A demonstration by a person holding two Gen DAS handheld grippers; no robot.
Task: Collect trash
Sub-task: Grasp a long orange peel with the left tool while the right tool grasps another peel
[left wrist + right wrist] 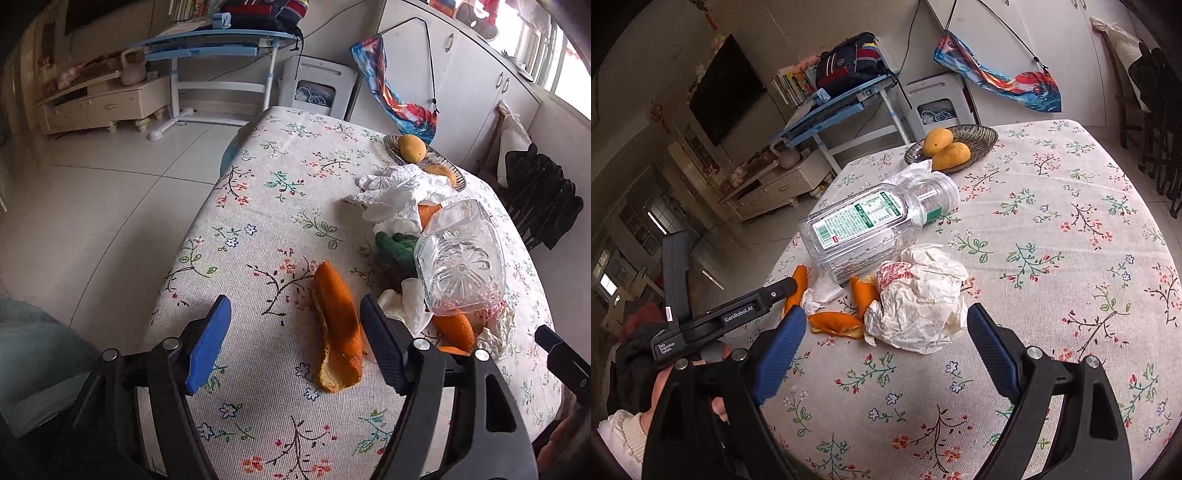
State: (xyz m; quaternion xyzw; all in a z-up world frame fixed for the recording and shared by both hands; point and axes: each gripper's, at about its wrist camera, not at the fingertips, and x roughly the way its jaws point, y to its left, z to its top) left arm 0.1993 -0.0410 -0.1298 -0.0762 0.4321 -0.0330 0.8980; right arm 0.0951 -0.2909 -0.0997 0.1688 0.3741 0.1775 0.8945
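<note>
Barely begun, by the look of it: nothing gathered, no bin in sight. Left tongs (pixel 295 347) apart around a curled, pithy orange peel (pixel 338 328) near the tabletop's (pixel 258 177) left edge, nothing clamped. Right tongs (pixel 886 354) wide apart, empty, just short of crumpled white paper (pixel 919 314). Beyond, a ribbed clear plastic bottle (pixel 871 229) (lying on its side), more peel, tissues.
</note>
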